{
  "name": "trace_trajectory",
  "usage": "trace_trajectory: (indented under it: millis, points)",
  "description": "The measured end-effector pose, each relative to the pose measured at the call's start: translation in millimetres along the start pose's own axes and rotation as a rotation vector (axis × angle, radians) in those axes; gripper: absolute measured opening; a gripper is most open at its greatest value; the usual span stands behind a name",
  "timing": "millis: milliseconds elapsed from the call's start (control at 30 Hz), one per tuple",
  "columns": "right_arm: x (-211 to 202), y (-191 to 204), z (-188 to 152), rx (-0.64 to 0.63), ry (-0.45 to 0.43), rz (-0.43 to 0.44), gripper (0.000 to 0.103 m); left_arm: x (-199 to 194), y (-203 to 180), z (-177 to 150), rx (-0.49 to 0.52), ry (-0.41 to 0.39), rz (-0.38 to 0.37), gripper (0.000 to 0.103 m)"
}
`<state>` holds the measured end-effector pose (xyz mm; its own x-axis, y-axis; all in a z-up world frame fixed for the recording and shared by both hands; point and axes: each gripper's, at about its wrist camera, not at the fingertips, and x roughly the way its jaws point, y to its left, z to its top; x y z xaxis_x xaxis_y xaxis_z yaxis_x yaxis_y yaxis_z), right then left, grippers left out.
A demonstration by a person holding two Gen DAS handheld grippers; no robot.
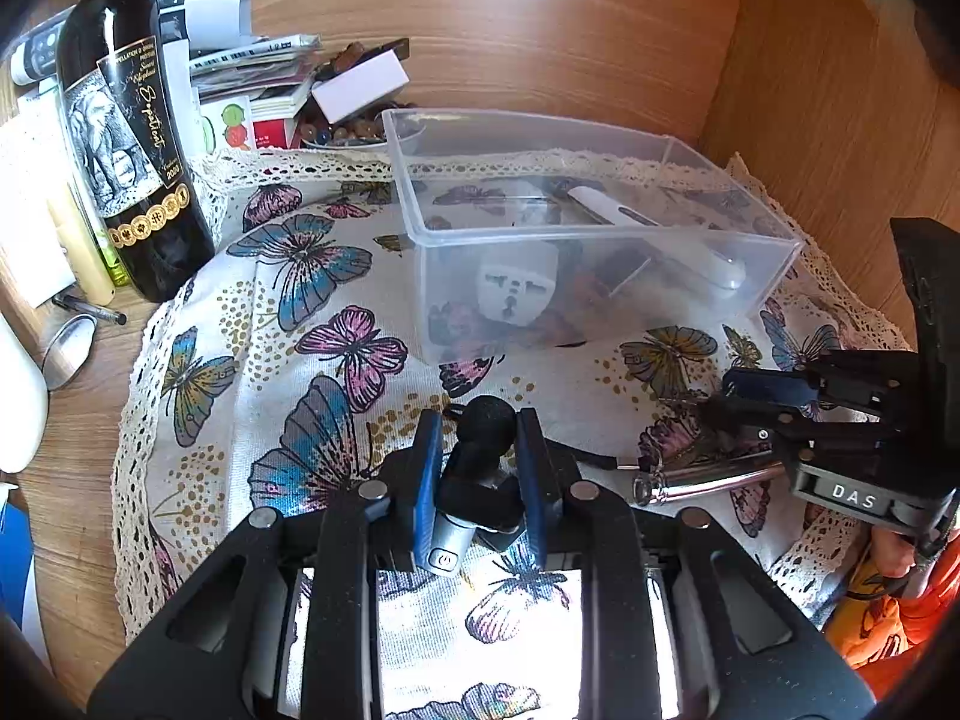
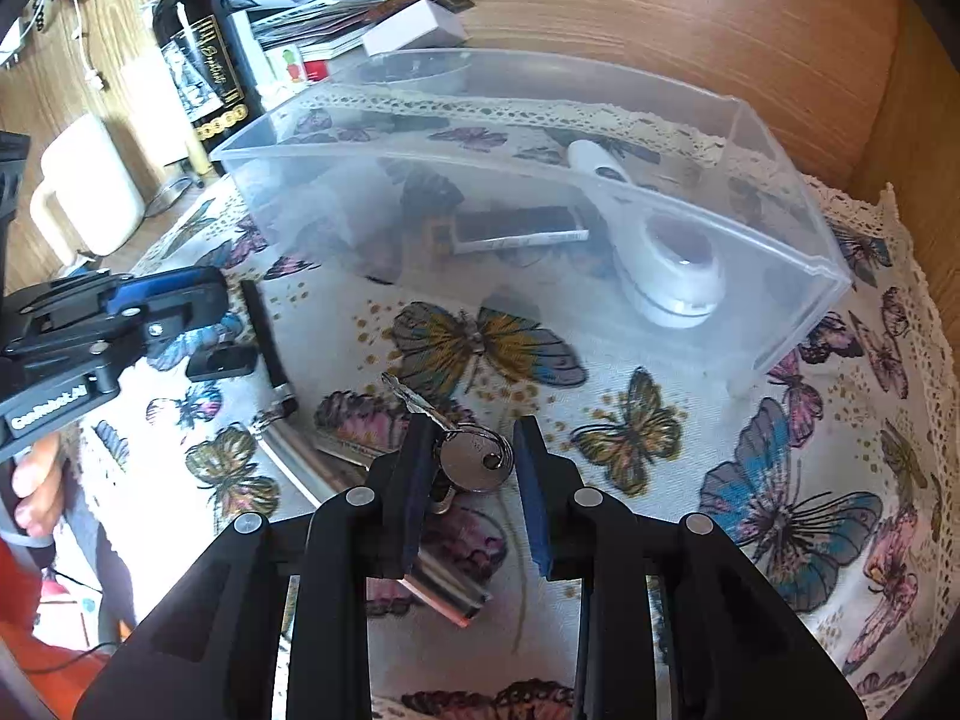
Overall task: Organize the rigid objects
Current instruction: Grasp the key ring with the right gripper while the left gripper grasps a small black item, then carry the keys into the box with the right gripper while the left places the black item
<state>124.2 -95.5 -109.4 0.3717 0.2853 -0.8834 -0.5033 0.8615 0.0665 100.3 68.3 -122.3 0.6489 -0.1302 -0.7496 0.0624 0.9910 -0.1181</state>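
A clear plastic box [image 1: 600, 234] [image 2: 798, 240] stands on a butterfly cloth [image 1: 252, 396] [image 2: 780, 480]. Inside lie a white travel adapter [image 1: 516, 291], a white handheld device [image 2: 666, 264] and a dark flat item [image 2: 516, 228]. My left gripper [image 1: 480, 450] is shut on a small black microphone with a foam tip [image 1: 486, 420], low over the cloth in front of the box. My right gripper [image 2: 474, 450] is open around a silver key on a ring [image 2: 474, 459] lying on the cloth. The right gripper [image 1: 762, 396] also shows in the left wrist view, above a silver tube [image 1: 708, 483].
A dark wine bottle [image 1: 126, 138] stands left of the cloth beside stacked papers and a white box [image 1: 360, 87]. A white mug [image 2: 90, 192] and a spoon [image 1: 69, 348] sit at the left. Wooden walls [image 1: 828, 90] close the back and right.
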Motion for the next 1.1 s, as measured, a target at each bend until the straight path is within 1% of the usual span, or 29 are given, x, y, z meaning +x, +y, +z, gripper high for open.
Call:
trace_trajectory:
  millis: [100,167,367,767,800,933,1100]
  points:
    - [-3,-4,-1,0.002,-0.012,-0.053,0.025,-2,0,3,-0.001,-0.007,-0.004,0.024]
    - [-6,-7,-1,0.008,-0.021,-0.074,0.025,-5,-1,5,-0.002,-0.015,-0.007,0.024]
    - [-25,-11,-1,0.005,-0.086,-0.086,0.025,-14,-5,11,0.005,-0.052,-0.015,0.024]
    - [-65,-6,15,-0.022,-0.22,-0.118,0.023,-38,-16,32,0.016,-0.158,-0.037,0.024]
    - [-67,-6,16,-0.022,-0.228,-0.114,0.021,-40,-16,34,0.015,-0.165,-0.039,0.024]
    - [-76,-8,24,-0.013,-0.262,-0.128,0.021,-44,-17,42,0.011,-0.192,-0.045,0.024]
    - [-79,-10,29,-0.007,-0.282,-0.135,0.021,-45,-16,47,0.004,-0.208,-0.049,0.024]
